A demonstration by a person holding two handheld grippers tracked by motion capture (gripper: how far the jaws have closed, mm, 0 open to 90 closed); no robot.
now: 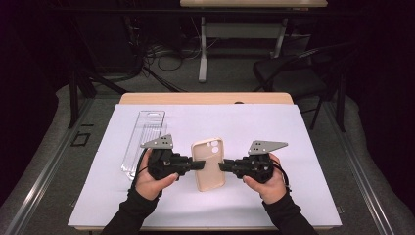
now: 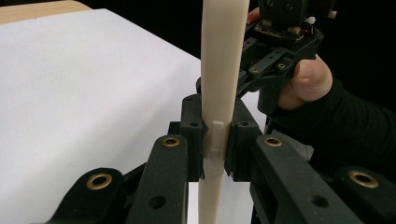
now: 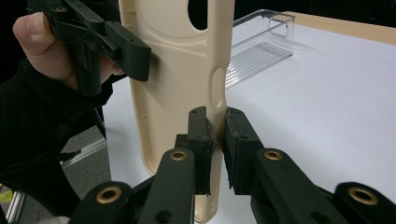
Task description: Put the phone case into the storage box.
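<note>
A beige phone case (image 1: 209, 164) is held between both grippers above the white mat (image 1: 205, 122), camera cut-out toward the far side. My left gripper (image 1: 197, 165) is shut on the case's left edge; in the left gripper view the case (image 2: 219, 84) stands edge-on between the pads of that gripper (image 2: 215, 140). My right gripper (image 1: 222, 166) is shut on the right edge. The right gripper view shows the case's hollow inside (image 3: 177, 79), with that gripper (image 3: 215, 140) pinching the side wall by the button slot.
A clear plastic package tray (image 1: 144, 139) lies on the mat to the left of the case and behind the left hand, also in the right gripper view as a clear tray (image 3: 261, 44). Behind the table stand a chair (image 1: 293, 73) and another desk (image 1: 244, 19).
</note>
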